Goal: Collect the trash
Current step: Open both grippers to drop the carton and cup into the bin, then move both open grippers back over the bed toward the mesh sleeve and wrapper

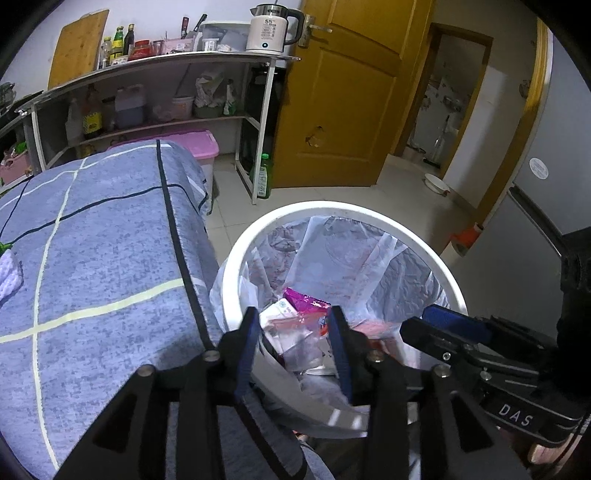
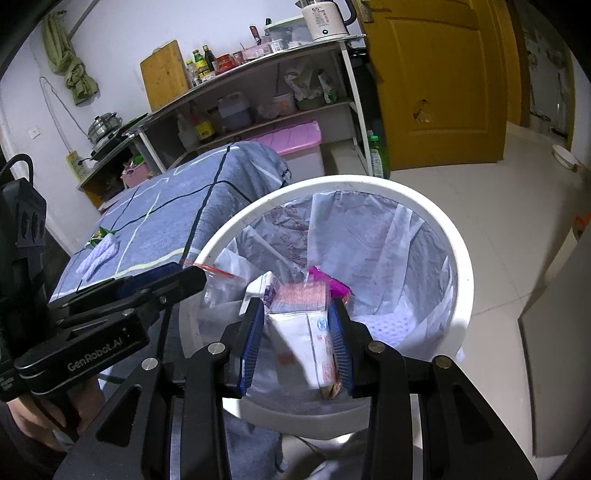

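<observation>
Blue pads of the right gripper point(image 2: 295, 339) clamp a white carton point(image 2: 310, 343) over the lined white bin point(image 2: 458, 258); let go only once well inside the rim. Beside it the left gripper point(image 1: 293, 345) stands apart, empty, above a clear zip bag point(image 1: 295, 332) already in the bin

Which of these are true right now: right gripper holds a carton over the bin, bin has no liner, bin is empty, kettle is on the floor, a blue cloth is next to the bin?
1. The right gripper holds a carton over the bin. True.
2. The bin has no liner. False: a clear plastic liner hangs inside it.
3. The bin is empty. False: trash lies in it, including a pink wrapper.
4. The kettle is on the floor. False: it stands on the top shelf.
5. A blue cloth is next to the bin. True.
</observation>
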Demonstrator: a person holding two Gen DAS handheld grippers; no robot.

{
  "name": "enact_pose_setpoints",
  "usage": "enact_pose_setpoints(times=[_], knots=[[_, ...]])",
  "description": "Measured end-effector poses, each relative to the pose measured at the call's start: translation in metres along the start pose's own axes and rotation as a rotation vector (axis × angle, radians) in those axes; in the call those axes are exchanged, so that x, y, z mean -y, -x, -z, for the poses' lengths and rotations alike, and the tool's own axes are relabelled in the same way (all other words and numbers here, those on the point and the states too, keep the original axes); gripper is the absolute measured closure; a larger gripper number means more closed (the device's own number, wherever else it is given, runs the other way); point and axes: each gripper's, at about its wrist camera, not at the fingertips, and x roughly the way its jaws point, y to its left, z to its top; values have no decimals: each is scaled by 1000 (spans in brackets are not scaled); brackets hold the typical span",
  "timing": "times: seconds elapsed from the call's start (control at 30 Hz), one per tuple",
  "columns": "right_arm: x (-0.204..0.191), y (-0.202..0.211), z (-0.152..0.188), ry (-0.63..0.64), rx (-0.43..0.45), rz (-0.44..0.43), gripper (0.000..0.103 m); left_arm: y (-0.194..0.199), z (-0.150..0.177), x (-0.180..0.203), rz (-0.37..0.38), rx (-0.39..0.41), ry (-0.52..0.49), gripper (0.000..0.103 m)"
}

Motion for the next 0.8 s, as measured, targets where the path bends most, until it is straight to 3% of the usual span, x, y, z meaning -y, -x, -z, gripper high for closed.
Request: enact_pose_setpoints(times=[0.8], knots=[[-23, 18, 1, 39, 32, -19, 64, 38, 9, -14, -32, 62, 17, 60]])
